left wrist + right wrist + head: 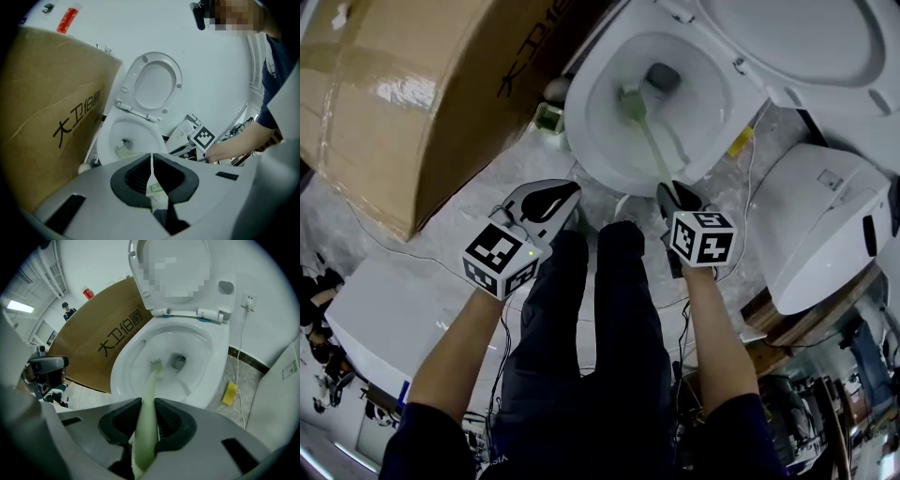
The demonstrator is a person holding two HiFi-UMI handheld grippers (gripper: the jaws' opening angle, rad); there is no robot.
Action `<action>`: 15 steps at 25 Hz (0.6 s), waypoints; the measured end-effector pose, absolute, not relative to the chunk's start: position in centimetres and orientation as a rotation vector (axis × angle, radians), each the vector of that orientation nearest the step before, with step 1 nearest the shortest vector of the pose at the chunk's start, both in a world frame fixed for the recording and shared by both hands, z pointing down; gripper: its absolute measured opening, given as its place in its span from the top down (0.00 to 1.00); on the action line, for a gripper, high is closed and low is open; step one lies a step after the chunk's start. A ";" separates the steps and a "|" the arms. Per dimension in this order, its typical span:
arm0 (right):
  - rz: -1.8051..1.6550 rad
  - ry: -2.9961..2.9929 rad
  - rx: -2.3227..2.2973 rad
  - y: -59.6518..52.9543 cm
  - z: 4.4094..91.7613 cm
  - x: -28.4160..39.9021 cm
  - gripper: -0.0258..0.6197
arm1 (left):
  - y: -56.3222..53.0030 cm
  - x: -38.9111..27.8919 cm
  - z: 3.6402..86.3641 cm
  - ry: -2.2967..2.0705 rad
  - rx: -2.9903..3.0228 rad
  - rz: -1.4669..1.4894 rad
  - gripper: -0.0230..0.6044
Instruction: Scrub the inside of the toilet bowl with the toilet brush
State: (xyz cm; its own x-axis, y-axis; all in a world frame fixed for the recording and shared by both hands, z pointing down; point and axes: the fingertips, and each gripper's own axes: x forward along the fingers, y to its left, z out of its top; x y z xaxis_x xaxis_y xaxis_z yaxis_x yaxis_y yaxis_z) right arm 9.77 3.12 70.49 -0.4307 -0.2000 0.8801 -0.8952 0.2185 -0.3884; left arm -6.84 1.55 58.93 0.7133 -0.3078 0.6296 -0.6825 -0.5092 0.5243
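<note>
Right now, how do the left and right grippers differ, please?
The right gripper is shut on the brush, whose head is in the bowl; the left gripper is shut on nothing. The right is at the rim; the left hangs over the floor. Both carry a marker cube.

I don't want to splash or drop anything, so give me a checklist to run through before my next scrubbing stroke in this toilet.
1. Grip: right hand-held gripper has its jaws closed on the toilet brush handle: ok.
2. Position: brush head is inside the toilet bowl, short of the drain: ok.
3. Bristles pressed on the porcelain: cannot tell.
4. Lid is raised, off the bowl: ok.
5. Left hand-held gripper has its jaws together, holds nothing and is outside the bowl: ok.
</note>
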 end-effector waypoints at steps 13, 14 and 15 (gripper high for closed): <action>1.180 -1.858 0.979 -3.6 70.0 12.4 0.82 | -1.7 -3.5 58.4 -0.792 2.108 0.594 0.90; 1.174 -1.861 0.980 -4.0 70.0 12.8 0.82 | -1.9 -3.3 58.3 -0.794 2.109 0.595 0.90; 1.169 -1.862 0.983 -4.4 70.0 13.2 0.82 | -2.1 -3.0 58.3 -0.794 2.109 0.596 0.90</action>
State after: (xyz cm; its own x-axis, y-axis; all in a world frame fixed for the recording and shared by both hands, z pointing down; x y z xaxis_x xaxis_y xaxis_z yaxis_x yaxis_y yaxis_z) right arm 13.24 -4.44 70.00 -0.4527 -0.2249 0.8628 -0.8749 0.2991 -0.3810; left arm -3.02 -2.14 58.29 0.6933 -0.3355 0.6378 -0.7061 -0.4934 0.5080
